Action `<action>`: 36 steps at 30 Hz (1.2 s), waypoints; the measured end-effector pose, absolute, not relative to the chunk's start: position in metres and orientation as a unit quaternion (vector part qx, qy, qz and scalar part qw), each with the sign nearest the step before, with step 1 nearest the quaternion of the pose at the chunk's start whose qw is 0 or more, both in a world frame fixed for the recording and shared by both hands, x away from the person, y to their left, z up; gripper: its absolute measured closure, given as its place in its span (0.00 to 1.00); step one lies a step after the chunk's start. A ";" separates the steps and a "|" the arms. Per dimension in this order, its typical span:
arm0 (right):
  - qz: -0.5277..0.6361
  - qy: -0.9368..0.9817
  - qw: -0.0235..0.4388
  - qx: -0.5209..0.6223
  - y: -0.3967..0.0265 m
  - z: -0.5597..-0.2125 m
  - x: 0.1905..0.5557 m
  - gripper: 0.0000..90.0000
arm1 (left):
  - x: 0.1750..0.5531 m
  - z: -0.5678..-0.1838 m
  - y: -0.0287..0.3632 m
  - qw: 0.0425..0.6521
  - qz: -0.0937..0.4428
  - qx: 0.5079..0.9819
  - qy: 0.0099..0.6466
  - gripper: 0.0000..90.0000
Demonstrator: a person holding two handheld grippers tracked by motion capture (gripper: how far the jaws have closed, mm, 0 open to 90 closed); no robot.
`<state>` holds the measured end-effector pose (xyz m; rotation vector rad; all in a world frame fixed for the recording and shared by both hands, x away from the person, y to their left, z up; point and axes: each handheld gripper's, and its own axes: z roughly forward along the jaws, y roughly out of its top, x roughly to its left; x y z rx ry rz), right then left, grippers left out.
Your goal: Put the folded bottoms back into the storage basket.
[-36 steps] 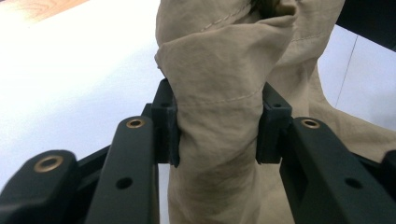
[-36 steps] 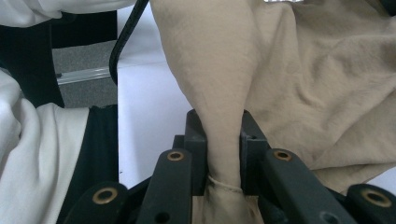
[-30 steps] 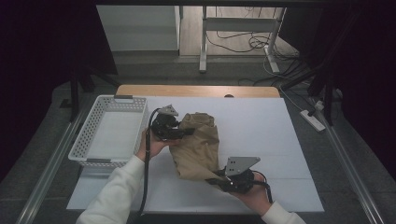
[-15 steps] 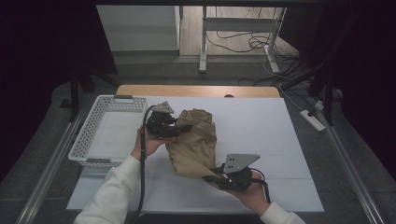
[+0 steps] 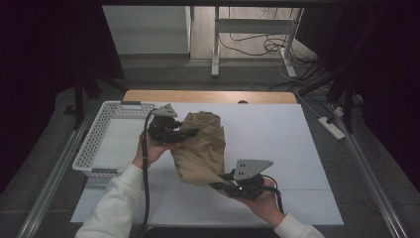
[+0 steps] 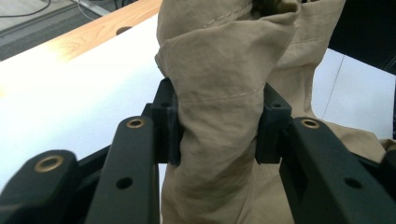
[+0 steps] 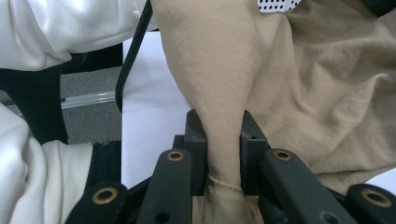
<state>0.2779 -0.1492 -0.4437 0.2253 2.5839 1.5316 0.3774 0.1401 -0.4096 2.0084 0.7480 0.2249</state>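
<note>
A crumpled tan cloth (image 5: pixel 203 148) hangs lifted over the middle of the white table. My left gripper (image 5: pixel 188 133) is shut on its upper left part; in the left gripper view a thick bunch of the tan cloth (image 6: pixel 219 112) is squeezed between the two black jaws. My right gripper (image 5: pixel 220 186) is shut on the cloth's lower right corner, near the table's front. In the right gripper view a narrow fold of the cloth (image 7: pixel 224 135) with a stitched hem runs down between the jaws, and the rest spreads to the right.
A white perforated basket (image 5: pixel 96 144) stands at the table's left side, close behind my left hand. The table's wooden far edge (image 5: pixel 208 96) shows beyond the white surface (image 5: pixel 277 139). A power strip (image 5: pixel 333 127) lies on the floor to the right.
My left gripper has lifted and moved away from me with the cloth's upper part. The cloth now stands taller and more stretched. The right gripper has barely moved.
</note>
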 end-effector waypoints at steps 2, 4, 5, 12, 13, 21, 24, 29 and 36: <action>0.508 0.855 0.067 0.074 -0.148 -0.442 0.278 0.86 | 0.376 -0.408 0.141 0.475 0.094 0.820 0.307 0.66; 0.510 0.855 0.068 0.071 -0.145 -0.440 0.279 0.86 | 0.376 -0.406 0.143 0.476 0.096 0.819 0.305 0.66; 0.508 0.856 0.068 0.069 -0.144 -0.438 0.279 0.86 | 0.375 -0.405 0.145 0.477 0.097 0.819 0.306 0.66; 0.510 0.855 0.073 0.064 -0.140 -0.435 0.280 0.86 | 0.374 -0.401 0.151 0.480 0.100 0.815 0.308 0.66; 0.510 0.855 0.073 0.064 -0.139 -0.435 0.280 0.86 | 0.374 -0.401 0.152 0.479 0.101 0.816 0.308 0.66; 0.509 0.856 0.071 0.062 -0.134 -0.434 0.282 0.86 | 0.372 -0.399 0.158 0.480 0.103 0.813 0.312 0.66; 0.506 0.857 0.071 0.060 -0.132 -0.434 0.282 0.86 | 0.370 -0.399 0.161 0.480 0.104 0.813 0.313 0.66; 0.506 0.858 0.070 0.057 -0.127 -0.433 0.282 0.86 | 0.367 -0.396 0.169 0.482 0.108 0.809 0.319 0.66; 0.508 0.858 0.067 0.049 -0.118 -0.432 0.283 0.86 | 0.363 -0.396 0.180 0.481 0.111 0.806 0.326 0.66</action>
